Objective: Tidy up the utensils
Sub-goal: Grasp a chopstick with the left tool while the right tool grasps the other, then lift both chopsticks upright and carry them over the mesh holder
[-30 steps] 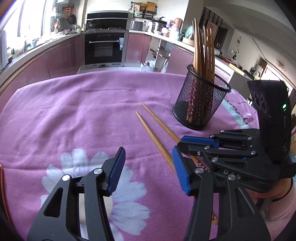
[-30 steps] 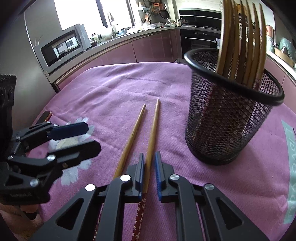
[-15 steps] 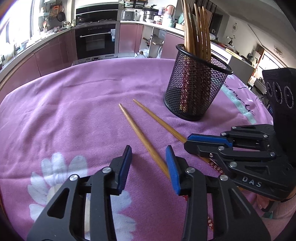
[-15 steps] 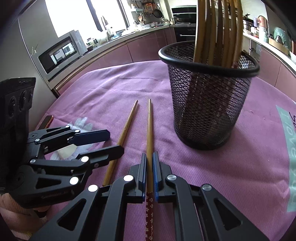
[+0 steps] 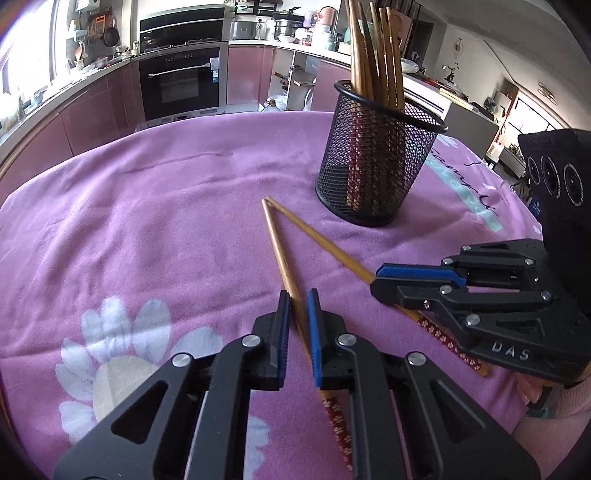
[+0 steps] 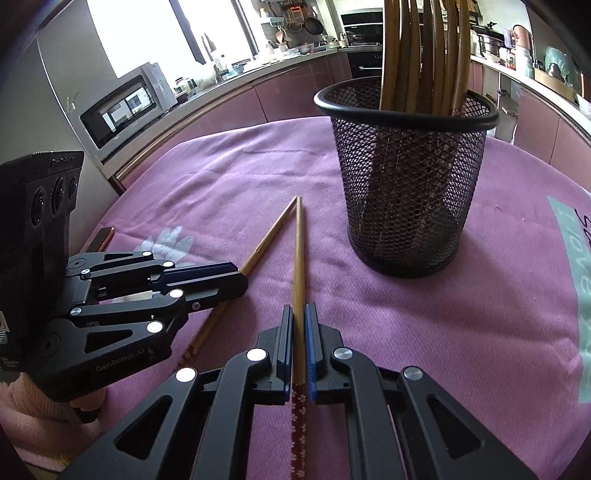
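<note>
Each gripper is clamping one bamboo chopstick lying on the purple tablecloth (image 5: 166, 206).

The left gripper (image 5: 298, 295) has just been closing, and its blue pads are now pinching the left chopstick (image 5: 277, 245) at mid-length. The right gripper (image 6: 299, 310) is gripping the right chopstick (image 6: 298, 254) between its narrow jaws. The two tips are meeting near the black mesh holder (image 5: 376, 166), which is standing upright and packed with more chopsticks (image 5: 373, 55). The left wrist view is showing both red floral handle ends, an oven (image 5: 183, 79) and a pink sleeve (image 5: 550, 417) under the right gripper. The right wrist view alone is showing a microwave (image 6: 125, 107), a bright window (image 6: 147, 29) and a phone-like object (image 6: 101, 238) at the table edge.
</note>
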The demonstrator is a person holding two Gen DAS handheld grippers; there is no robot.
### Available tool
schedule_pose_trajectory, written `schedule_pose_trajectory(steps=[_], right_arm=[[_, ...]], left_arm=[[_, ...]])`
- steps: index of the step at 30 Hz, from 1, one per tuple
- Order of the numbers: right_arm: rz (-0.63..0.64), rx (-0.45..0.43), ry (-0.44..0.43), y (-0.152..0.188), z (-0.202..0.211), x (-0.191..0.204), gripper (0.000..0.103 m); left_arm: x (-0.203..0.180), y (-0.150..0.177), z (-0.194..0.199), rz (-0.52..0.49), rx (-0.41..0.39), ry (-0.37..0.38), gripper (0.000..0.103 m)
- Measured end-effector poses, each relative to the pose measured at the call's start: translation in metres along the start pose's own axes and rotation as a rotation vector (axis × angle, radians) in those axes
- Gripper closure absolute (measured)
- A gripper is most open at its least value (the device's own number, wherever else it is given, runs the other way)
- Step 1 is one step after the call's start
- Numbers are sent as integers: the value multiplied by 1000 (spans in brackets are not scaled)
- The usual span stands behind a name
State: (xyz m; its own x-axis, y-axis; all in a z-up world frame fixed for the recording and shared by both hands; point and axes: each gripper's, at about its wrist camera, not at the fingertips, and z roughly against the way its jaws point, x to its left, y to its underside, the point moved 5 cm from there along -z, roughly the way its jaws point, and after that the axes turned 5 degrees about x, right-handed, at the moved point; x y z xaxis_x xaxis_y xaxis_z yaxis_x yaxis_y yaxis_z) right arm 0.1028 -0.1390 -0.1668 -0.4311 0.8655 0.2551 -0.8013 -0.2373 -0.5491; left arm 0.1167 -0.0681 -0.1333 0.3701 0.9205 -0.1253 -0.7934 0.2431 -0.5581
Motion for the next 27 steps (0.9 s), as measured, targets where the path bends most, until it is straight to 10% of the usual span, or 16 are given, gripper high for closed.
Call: schedule_pose_trajectory(steps=[27], right_arm=[[27, -29, 68, -6, 2, 0, 98]], left_arm=[[7, -2, 6, 78, -24, -24, 95]])
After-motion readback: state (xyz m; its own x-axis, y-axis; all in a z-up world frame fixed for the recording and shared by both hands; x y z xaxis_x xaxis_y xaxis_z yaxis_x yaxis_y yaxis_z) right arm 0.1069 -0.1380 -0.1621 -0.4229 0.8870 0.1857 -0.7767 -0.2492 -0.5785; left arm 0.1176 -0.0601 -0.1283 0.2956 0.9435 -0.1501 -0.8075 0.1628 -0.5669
